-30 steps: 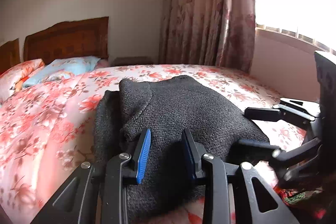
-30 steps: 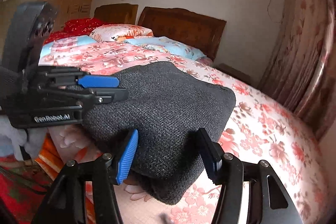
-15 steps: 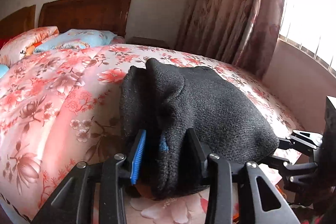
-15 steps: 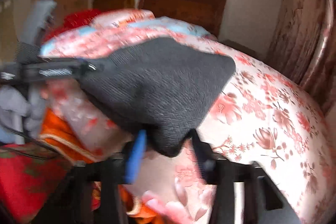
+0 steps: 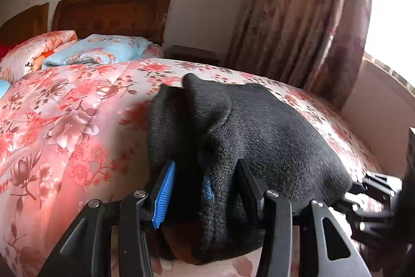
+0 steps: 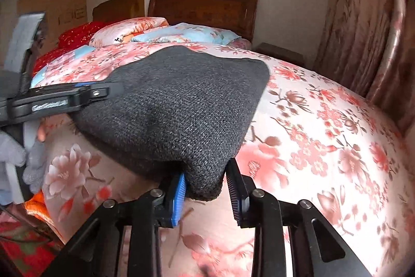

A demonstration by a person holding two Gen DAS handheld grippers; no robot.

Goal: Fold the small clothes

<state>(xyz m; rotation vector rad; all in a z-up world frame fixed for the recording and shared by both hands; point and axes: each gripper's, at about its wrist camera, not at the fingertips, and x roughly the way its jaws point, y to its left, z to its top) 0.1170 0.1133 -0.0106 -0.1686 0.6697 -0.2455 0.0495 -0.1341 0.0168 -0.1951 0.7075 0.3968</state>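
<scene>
Dark knit garment [image 6: 181, 105] lies on the flowered bedspread [image 6: 324, 147], near edge lifted. Right tongs [image 6: 206, 188] pinch its near corner, left tongs [image 5: 205, 188] straddle a bunched edge, looks gripped, partly hidden. Two corners held so the edge stays taut, likely to carry it over for a fold.

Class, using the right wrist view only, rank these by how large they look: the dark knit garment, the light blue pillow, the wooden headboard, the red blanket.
1. dark knit garment, though nearness to the camera inflates it
2. wooden headboard
3. light blue pillow and red blanket look alike; unranked
</scene>
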